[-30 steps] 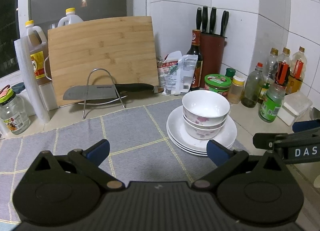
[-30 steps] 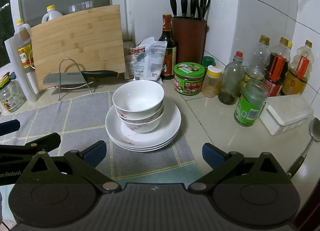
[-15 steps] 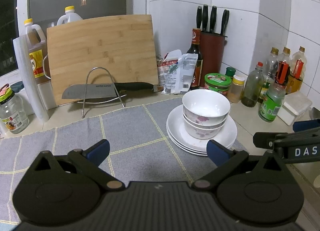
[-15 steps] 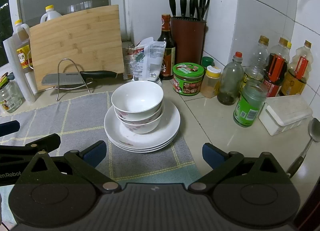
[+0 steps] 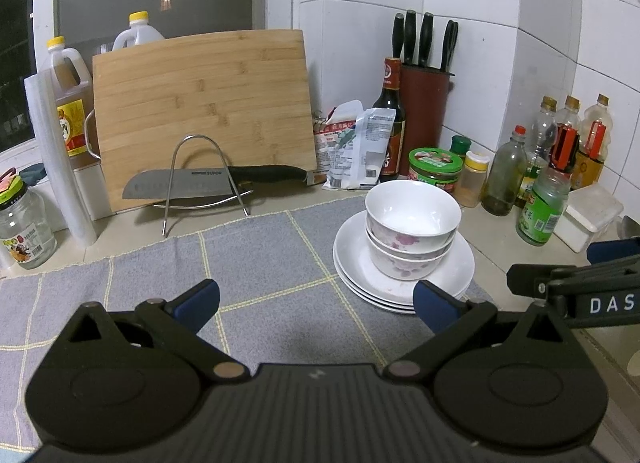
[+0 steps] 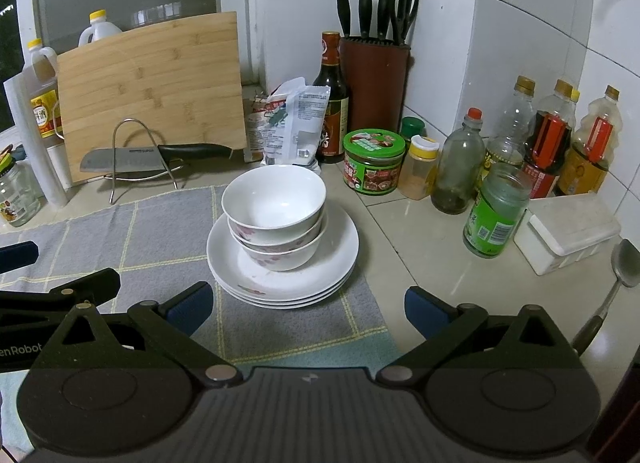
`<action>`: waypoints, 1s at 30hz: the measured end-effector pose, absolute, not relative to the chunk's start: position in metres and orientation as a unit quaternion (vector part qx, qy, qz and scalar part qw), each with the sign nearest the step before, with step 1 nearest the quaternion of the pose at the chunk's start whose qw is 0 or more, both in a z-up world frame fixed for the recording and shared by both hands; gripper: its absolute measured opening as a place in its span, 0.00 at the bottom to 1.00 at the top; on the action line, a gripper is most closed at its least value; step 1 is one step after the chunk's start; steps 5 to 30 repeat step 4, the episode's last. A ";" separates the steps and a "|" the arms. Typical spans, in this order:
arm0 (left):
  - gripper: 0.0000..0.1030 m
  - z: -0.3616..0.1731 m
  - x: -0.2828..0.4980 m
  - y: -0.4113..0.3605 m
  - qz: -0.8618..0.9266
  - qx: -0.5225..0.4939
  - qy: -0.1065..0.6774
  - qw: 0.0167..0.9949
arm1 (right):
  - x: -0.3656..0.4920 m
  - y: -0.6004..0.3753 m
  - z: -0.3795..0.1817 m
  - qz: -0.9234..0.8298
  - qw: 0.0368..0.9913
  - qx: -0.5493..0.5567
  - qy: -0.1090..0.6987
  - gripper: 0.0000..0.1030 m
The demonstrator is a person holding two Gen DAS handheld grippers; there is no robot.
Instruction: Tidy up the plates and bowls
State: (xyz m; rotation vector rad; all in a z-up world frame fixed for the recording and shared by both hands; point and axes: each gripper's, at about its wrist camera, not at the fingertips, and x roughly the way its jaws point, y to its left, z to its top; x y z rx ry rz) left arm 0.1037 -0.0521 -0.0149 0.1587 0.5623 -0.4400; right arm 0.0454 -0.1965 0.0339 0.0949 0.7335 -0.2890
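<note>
Jaws of both grippers gape wide, empty, near stacked bowls (image 6: 276,219) on plates (image 6: 340,259).

Your spoon (image 6: 618,279) runs behind the right gripper's body. The jar (image 5: 22,223) labels are too small to read.

Stacked bowls (image 6: 276,219) sit nested on a stack of plates (image 6: 340,259), which rests at the right edge of a mat (image 5: 260,259) on the counter (image 6: 420,247). Behind the mat: a knife (image 5: 208,182) lying across a wire rack (image 5: 200,179), with a cutting board (image 5: 200,103) leaning upright behind them. Behind and right of the plates: a packet (image 6: 296,119), a sauce bottle (image 6: 331,99), a knife block (image 6: 374,83), a tin (image 6: 373,162), then jars and bottles along the wall, with a lidded box (image 6: 568,233) and a spoon (image 6: 612,287) at far right.
</note>
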 end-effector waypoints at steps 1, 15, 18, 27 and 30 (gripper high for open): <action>0.99 -0.015 0.104 -0.052 -0.215 0.078 0.275 0.934 | 0.045 -0.196 0.034 -0.141 0.922 0.046 0.357 1.00; 0.99 -0.015 0.104 -0.052 -0.215 0.079 0.274 0.934 | 0.045 -0.196 0.034 -0.141 0.922 0.047 0.357 1.00; 0.99 -0.015 0.104 -0.052 -0.215 0.079 0.274 0.934 | 0.045 -0.196 0.034 -0.141 0.922 0.047 0.357 1.00; 0.99 -0.015 0.104 -0.052 -0.215 0.079 0.274 0.934 | 0.045 -0.196 0.034 -0.141 0.922 0.047 0.357 1.00; 0.99 -0.015 0.104 -0.052 -0.215 0.079 0.274 0.934 | 0.045 -0.196 0.034 -0.141 0.922 0.047 0.357 1.00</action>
